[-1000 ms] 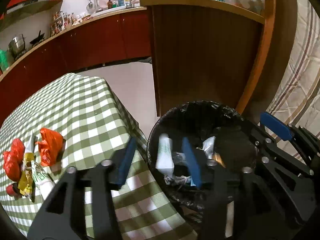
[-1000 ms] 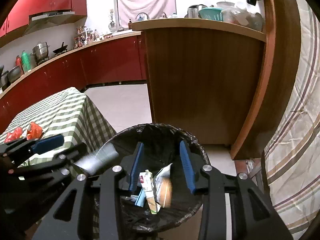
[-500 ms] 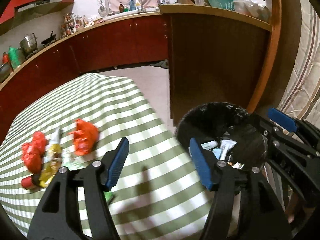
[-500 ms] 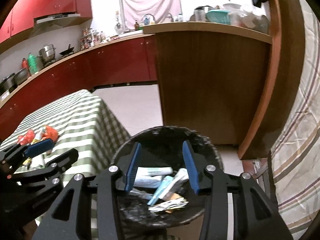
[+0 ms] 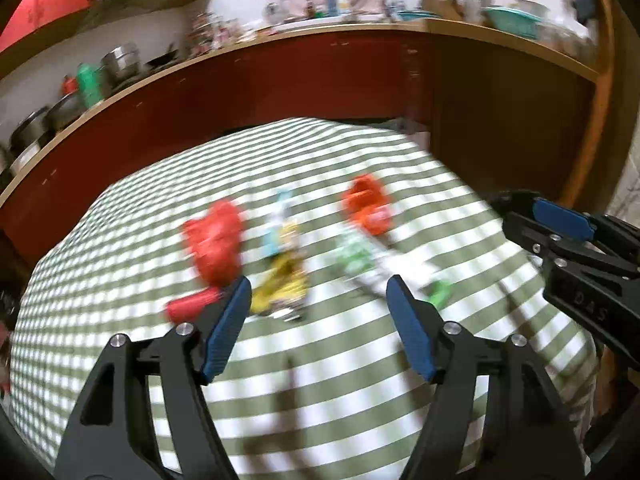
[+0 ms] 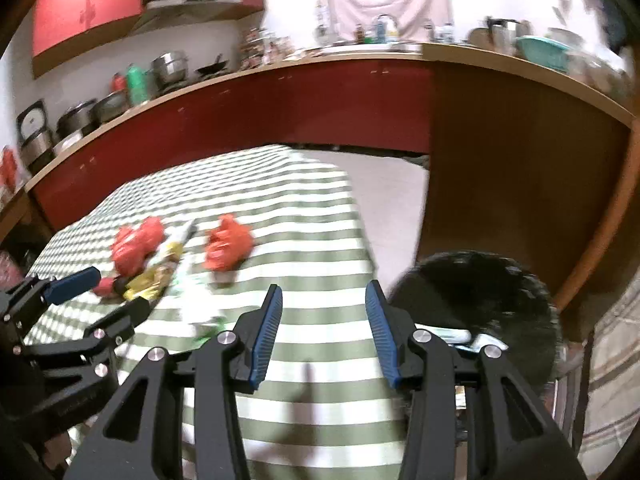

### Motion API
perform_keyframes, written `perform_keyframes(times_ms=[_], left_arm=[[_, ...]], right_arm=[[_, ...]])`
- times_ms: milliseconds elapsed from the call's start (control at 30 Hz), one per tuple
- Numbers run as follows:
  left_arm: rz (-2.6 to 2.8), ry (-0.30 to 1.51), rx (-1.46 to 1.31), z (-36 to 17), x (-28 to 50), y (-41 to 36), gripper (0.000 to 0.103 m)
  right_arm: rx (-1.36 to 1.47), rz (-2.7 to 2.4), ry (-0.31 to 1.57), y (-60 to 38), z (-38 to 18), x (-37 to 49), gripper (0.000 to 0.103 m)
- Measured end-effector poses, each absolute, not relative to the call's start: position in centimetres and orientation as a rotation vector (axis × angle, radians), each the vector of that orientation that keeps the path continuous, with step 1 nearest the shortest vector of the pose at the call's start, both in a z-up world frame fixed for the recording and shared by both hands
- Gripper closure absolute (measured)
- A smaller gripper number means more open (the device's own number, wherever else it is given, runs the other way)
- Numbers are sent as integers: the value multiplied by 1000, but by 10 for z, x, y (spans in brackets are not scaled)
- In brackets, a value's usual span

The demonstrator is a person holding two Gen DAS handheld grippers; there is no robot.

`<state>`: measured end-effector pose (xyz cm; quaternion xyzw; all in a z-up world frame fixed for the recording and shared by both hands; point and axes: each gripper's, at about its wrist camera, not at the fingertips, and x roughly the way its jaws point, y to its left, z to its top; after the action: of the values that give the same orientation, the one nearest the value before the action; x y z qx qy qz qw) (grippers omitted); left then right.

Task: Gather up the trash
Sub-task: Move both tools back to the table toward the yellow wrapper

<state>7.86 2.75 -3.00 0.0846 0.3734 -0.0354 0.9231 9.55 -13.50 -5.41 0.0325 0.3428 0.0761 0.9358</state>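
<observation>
Blue pads frame the left tool (image 5: 319,294), which hangs wide apart and empty over the green-checked surface (image 5: 328,364). Just ahead of its tips lies the trash, blurred: a yellow wrapper (image 5: 282,288) between the fingers, a red crumpled bag (image 5: 216,236) ahead to the left, a green-and-white tube (image 5: 384,266) by the right finger, and an orange bag (image 5: 366,204) farther ahead. The right tool (image 6: 324,300) is also parted and holds nothing, above the same cloth. Beside its right finger, off the surface's edge, stands the black-lined trash bin (image 6: 480,292) with packaging inside. The left tool shows at its far left.
</observation>
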Motion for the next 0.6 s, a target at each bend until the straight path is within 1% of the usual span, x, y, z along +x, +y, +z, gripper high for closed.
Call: perform_keyframes(times_ms=[133,367,600], left_arm=[[16,797,134,-35,75,74,32],[132,828,89,-42,70,133,32],[199,837,38,-42,68,174,32]], right_arm=[[26,210,726,-104,-58,100,60],[0,258,756,-67,-61,108,59],[-26,296,745,-34,-54,109,59]])
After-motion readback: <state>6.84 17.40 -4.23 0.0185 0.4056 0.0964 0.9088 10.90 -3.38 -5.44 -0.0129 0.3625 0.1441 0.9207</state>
